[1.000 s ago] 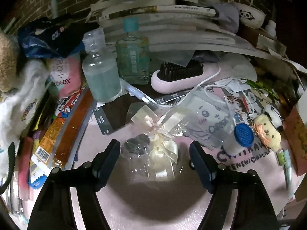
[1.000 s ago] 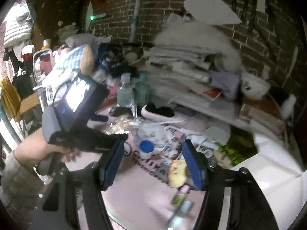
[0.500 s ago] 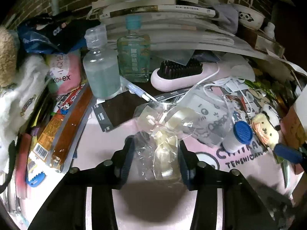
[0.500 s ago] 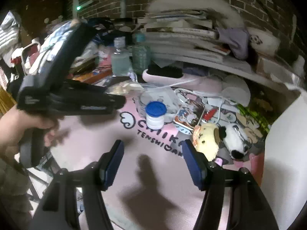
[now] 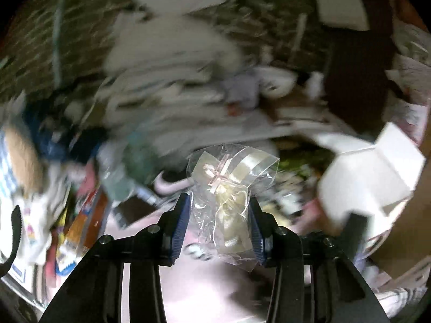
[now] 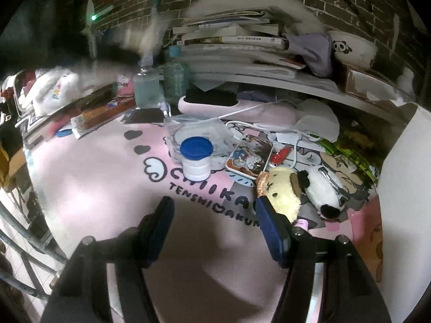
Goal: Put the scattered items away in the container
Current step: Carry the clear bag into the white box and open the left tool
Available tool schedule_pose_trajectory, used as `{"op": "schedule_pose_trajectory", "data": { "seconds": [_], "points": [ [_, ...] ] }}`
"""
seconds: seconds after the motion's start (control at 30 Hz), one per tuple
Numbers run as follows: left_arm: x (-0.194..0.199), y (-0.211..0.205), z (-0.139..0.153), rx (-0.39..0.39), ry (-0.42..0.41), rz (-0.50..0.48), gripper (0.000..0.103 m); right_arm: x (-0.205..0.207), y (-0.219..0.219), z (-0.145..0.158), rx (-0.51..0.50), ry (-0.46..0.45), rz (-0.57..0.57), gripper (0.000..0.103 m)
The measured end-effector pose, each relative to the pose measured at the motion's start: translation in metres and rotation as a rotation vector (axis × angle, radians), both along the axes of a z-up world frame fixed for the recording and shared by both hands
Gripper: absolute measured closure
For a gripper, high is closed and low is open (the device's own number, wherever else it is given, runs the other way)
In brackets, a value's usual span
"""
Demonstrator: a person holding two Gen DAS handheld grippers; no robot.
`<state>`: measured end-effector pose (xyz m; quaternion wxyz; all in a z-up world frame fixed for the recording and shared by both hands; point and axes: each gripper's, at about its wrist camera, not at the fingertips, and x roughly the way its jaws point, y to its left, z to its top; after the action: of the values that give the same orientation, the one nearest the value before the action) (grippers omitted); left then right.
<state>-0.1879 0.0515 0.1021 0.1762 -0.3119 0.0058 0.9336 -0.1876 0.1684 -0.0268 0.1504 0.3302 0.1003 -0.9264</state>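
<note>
Between the left gripper's [image 5: 219,224] closed fingers, a cellophane ribbon packet [image 5: 229,202] is lifted; next, carry to the white box [image 5: 369,177]. Right gripper [image 6: 215,228] half-open, empty.

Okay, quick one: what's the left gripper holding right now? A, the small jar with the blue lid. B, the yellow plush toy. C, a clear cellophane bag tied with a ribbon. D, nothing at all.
C: in the left wrist view the left gripper has its blue pads pressed against both sides of the clear cellophane bag, lifted off the pink mat.
</note>
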Motion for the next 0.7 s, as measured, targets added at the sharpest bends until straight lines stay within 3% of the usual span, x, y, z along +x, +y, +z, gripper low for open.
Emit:
{"op": "schedule_pose_trajectory", "data": {
  "seconds": [0.13,0.33,0.4,0.5,0.7],
  "points": [
    [0.015,0.044,0.031,0.003,0.041,-0.135,0.067,-0.003,0.003,-0.003,-0.005,-0.005,-0.014,0.037],
    [0.025,0.122,0.048,-0.02,0.038,-0.34,0.066,-0.003,0.004,-0.005,-0.025,-0.01,-0.017,0.03],
    [0.028,0.152,0.047,-0.055,0.032,-0.399,0.066,-0.002,0.004,-0.005,-0.031,-0.01,-0.014,0.024],
    [0.023,0.19,0.04,-0.104,-0.01,-0.465,0.066,-0.002,0.005,-0.004,-0.043,-0.005,-0.013,0.022],
    [0.005,0.232,0.014,-0.201,-0.087,-0.489,0.06,-0.002,0.008,-0.003,-0.057,-0.013,-0.004,0.022]
  ]
}}
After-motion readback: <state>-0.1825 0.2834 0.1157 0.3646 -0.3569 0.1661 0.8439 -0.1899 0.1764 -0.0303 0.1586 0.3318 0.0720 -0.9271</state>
